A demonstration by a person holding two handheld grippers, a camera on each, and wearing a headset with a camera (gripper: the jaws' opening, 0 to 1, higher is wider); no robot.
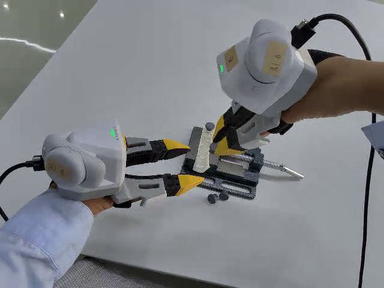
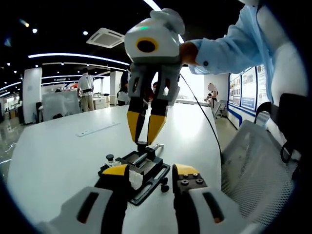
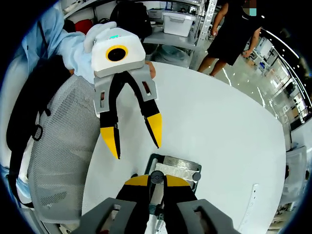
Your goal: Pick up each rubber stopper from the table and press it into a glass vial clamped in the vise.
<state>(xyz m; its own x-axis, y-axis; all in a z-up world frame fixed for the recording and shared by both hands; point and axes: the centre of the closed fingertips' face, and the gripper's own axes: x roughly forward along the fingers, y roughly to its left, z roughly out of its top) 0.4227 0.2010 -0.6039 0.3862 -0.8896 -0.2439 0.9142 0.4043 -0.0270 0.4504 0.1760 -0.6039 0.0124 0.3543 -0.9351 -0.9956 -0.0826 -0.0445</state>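
Two loose stoppers [image 1: 217, 197] beside vise [image 1: 240, 187], stopper [image 3: 156, 177] pinched in right claw [image 2: 142, 140]

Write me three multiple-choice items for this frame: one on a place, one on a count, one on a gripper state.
1. Where do the loose stoppers lie?
A. in a tray
B. on the table beside the vise base, on the person's side
C. at the far table edge

2. How many loose stoppers lie there?
A. one
B. two
C. four

3. The left gripper is:
A. open, holding nothing
B. shut on a vial
C. shut on a stopper

Key: 1 B, they lie on the table by the base's near edge; 2 B, two dark discs show there; 3 A, its yellow tips stand apart with nothing between.
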